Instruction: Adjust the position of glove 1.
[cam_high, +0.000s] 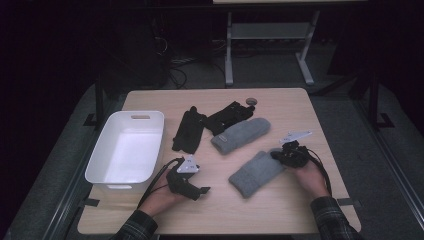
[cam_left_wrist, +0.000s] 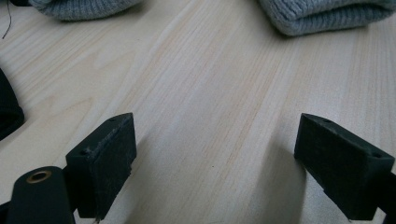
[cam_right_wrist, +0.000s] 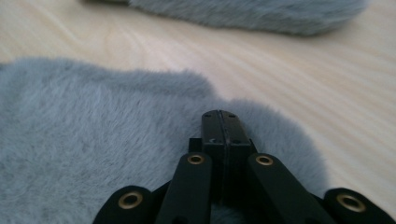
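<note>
The right gripper (cam_high: 281, 154) sits at the upper right end of the nearer grey mitten (cam_high: 257, 172), its jaws pressed together over the fuzzy fabric; whether any fabric is pinched between them cannot be told. That mitten lies on the wooden table (cam_high: 280, 105) right of centre, just below the second grey mitten (cam_high: 241, 135) (which lies nearer the middle). The left gripper (cam_high: 201, 190) rests low on the table near the front edge, its jaws wide apart over bare wood. A white bin (cam_high: 97, 159) stands at the table's left edge, with black gloves (cam_high: 189, 130) between it and the mittens.
</note>
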